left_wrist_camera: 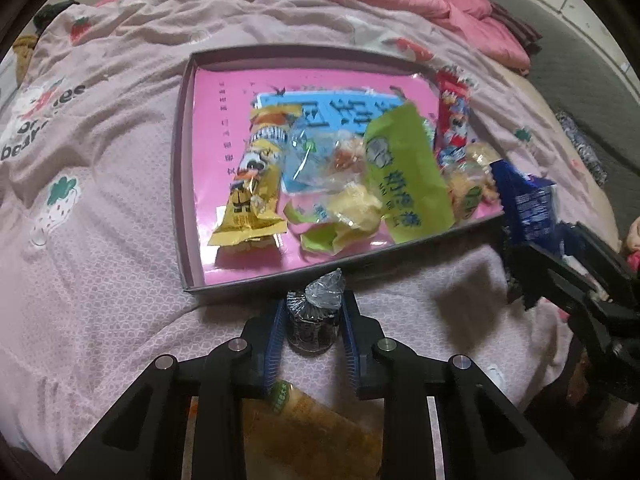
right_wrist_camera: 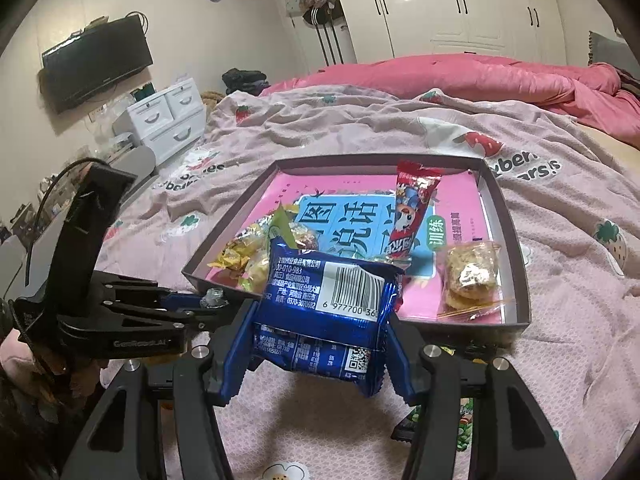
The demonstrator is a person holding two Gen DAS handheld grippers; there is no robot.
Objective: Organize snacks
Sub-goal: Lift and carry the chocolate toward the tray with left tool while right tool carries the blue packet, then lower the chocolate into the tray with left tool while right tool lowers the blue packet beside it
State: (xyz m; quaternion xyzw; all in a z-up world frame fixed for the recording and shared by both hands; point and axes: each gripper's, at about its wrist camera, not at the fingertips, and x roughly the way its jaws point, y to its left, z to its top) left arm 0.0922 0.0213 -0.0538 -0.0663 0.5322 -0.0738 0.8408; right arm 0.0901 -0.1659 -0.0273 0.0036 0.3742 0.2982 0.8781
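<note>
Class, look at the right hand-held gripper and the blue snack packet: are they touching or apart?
Touching. In the right wrist view, the right hand-held gripper has both blue fingers pressed against the sides of the blue snack packet, holding it up.

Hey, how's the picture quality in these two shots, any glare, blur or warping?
Left wrist view: glare on the glossy pink sheet lining the shallow cardboard tray, the green snack packet smeared by blur, edges bent by the fisheye. Right wrist view: sharper, dim warm light, barcode readable on the blue foil packet.
</note>
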